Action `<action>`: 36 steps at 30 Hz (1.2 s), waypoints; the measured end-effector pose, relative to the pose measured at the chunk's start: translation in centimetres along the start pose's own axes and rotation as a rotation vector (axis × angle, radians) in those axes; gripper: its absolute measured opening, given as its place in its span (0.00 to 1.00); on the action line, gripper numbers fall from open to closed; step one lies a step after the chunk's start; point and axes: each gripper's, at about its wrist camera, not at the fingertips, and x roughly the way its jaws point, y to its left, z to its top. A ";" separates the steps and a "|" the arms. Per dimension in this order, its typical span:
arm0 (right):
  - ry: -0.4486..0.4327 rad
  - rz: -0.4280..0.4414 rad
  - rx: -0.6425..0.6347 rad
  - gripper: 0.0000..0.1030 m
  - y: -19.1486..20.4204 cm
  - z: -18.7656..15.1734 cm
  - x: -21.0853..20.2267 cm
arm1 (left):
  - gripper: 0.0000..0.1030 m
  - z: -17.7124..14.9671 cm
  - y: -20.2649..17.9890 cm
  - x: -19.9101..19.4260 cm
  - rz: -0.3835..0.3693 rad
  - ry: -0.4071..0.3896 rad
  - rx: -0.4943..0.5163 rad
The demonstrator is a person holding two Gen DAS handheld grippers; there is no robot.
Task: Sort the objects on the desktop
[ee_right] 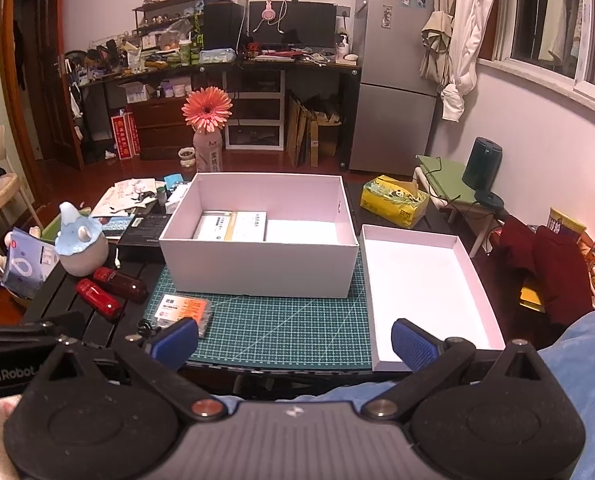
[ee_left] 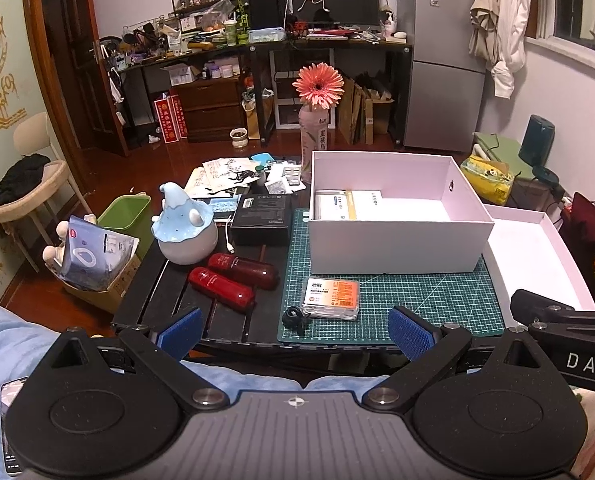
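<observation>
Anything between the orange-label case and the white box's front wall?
No. Left wrist view shows only bare green cutting mat between the orange-label case and the white box.

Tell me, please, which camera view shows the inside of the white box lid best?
The right wrist view: the white box lid lies whole, its bare floor and rims visible. The left wrist view shows it at the edge, partly cut by the other gripper.
</observation>
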 end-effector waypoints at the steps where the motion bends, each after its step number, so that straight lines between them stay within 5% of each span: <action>1: -0.002 0.004 0.000 1.00 0.0 0.0 0.0 | 0.97 0.0 0.0 0.1 0.000 0.000 0.002; 21: -0.040 0.018 -0.032 1.00 -0.1 -0.6 1.5 | 0.98 -0.6 1.5 1.0 -0.005 -0.004 -0.009; 27: -0.089 -0.035 -0.015 1.00 -0.2 -0.7 1.4 | 0.98 -0.7 2.0 1.3 0.006 -0.001 -0.014; 36: -0.019 0.034 -0.015 1.00 -0.4 -0.8 3.0 | 0.98 -0.4 3.8 1.4 -0.010 -0.022 -0.047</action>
